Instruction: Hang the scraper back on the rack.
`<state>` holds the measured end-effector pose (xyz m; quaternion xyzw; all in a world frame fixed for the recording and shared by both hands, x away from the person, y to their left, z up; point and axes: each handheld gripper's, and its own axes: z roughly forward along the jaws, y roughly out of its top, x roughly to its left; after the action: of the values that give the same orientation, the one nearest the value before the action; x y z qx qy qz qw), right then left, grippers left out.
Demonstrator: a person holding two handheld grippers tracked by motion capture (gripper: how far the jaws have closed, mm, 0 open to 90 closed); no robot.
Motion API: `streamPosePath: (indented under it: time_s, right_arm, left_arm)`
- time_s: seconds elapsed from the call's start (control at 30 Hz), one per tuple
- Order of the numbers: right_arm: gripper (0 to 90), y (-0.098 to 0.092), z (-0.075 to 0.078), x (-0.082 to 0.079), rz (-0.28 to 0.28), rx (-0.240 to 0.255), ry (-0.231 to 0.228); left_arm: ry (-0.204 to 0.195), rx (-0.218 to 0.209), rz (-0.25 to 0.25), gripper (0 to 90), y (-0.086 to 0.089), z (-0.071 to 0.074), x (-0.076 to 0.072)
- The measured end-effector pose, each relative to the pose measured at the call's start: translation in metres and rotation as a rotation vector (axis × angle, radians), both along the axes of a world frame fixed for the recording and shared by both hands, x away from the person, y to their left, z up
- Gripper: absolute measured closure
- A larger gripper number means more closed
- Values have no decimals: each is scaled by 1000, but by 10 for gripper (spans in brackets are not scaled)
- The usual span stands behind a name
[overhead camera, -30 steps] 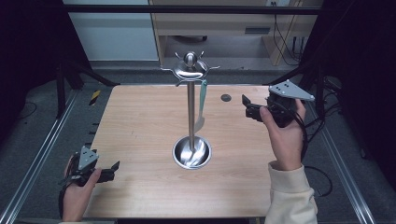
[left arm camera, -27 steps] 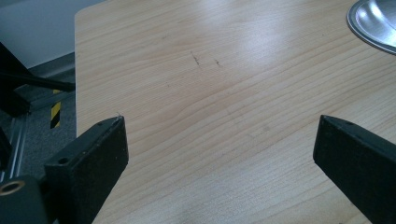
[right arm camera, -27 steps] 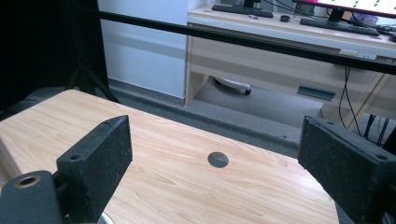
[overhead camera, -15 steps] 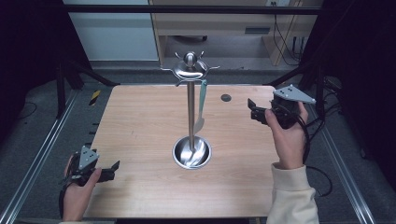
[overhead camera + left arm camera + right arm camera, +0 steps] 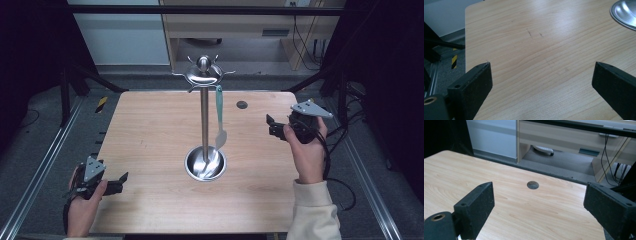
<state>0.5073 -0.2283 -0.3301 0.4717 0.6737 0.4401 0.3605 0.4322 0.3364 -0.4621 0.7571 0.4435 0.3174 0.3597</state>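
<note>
Utensil stand point(image 5: 204, 120) upright near the middle of the desk point(image 5: 150, 130): steel pole, round dished base point(image 5: 204, 164), hooked crown at top. I take it as my landmark.

Teal spatula point(image 5: 219, 117) hangs from a hook on the stand's right side, close beside the pole, blade down, tip just above the base rim.

My left tongs point(image 5: 119, 183) sit well to the left of the stand and nearer me, by the desk's front-left corner, low over the wood, held in my left hand point(image 5: 82, 210). In the left gripper view the tongs point(image 5: 541, 82) are spread wide, nothing between the jaws, bare wood grain under them; edge of the stand's base point(image 5: 624, 12) at upper right.

My right tongs point(image 5: 271, 126) are well to the right of the stand, raised off the desk, pointing toward the stand, gripped by my right hand point(image 5: 307, 150). In the right gripper view the tongs point(image 5: 537, 202) are likewise wide apart and holding nothing.

Small round dark hole point(image 5: 242, 104) in the desk, behind and right of the stand; it shows between the jaws in the right gripper view point(image 5: 533, 185).
</note>
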Motion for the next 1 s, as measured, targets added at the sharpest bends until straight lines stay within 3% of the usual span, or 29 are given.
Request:
streamPosePath:
  time_s: [0.3,0.67,1.0]
  right_arm:
    - [103,11,-23,0,7,-28,37]
    - [113,13,-41,-1,9,-32,82]
    - [115,24,-58,-1,45,-58,127]
  left_arm:
    - [-3,0,3,27,1,0,0]
    - [-4,-7,2,27,1,0,0]
    - [-5,-12,2,27,2,0,0]
